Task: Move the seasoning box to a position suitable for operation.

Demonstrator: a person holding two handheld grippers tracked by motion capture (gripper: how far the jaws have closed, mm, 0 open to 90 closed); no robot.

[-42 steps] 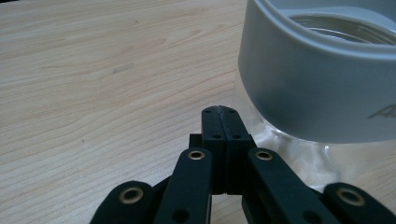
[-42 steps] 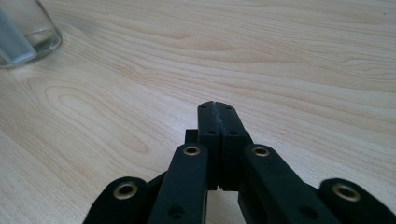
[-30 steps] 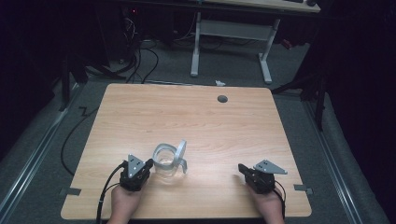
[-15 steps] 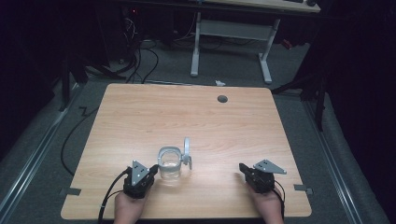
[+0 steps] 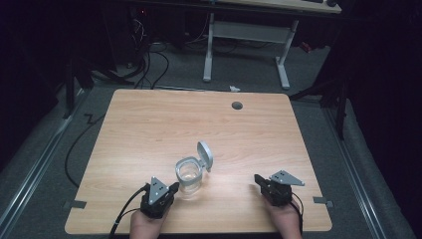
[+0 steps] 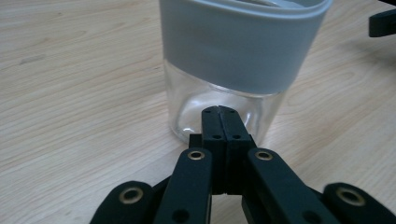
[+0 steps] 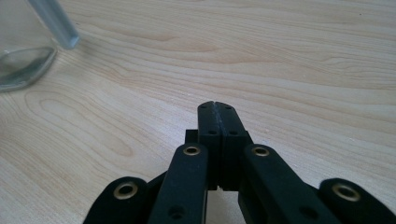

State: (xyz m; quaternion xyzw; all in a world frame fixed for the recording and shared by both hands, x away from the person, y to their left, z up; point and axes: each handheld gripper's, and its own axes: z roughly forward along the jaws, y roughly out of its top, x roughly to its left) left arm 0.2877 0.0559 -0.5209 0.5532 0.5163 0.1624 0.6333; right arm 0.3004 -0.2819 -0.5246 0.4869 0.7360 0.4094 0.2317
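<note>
**Pale wood, clear glass, black tools**

The table (image 5: 149,129) is light tan wood with darker wavy grain lines, and a small dark grey round hole cover (image 5: 237,105) sits near its upper right. At lower centre of the high view the jar (image 5: 189,175) is clear glass with a matt grey band around its top; its flipped-up lid (image 5: 205,154) is the same pale grey. The left gripper (image 6: 219,111) and right gripper (image 7: 217,106) are black, with brass-coloured rivets showing on their linkages, and each carries a light grey three-cornered plate. The floor (image 5: 45,164) around the table is dark grey carpet. At the upper middle of the frame, a desk frame (image 5: 246,35) is white.
</note>
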